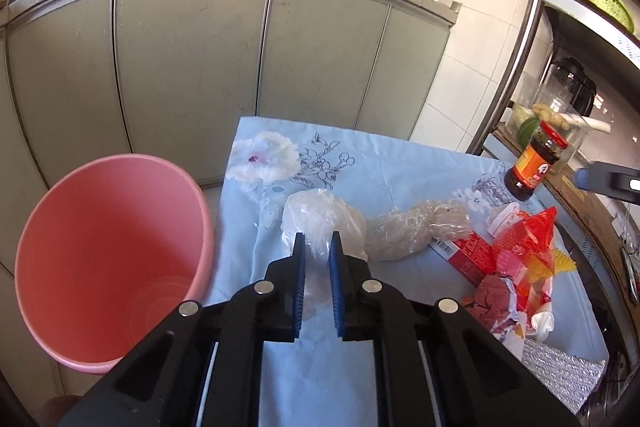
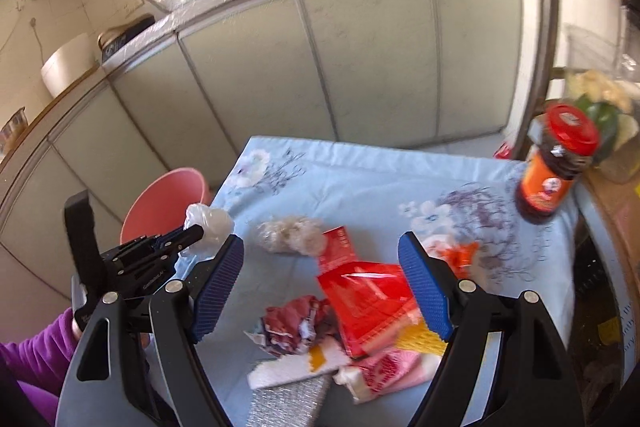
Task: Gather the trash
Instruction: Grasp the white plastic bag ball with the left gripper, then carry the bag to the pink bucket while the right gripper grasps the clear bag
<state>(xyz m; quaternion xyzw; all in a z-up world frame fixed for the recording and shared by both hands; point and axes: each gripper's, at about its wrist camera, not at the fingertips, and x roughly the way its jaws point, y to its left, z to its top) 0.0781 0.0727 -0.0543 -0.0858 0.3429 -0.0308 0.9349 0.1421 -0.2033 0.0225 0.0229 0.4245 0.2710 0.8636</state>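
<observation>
My left gripper is shut on a crumpled clear plastic bag and holds it above the blue flowered cloth; it also shows in the right wrist view with the bag. A pink bin stands just left of the table. My right gripper is open above a pile of trash: a red wrapper, a crumpled dark red paper and a pink-white wrapper. A second clear bag lies beside a red box.
A sauce jar with a red lid stands at the table's far right. A silver padded sheet lies at the near edge. Grey cabinets with woks on the counter stand behind. A metal shelf rack is on the right.
</observation>
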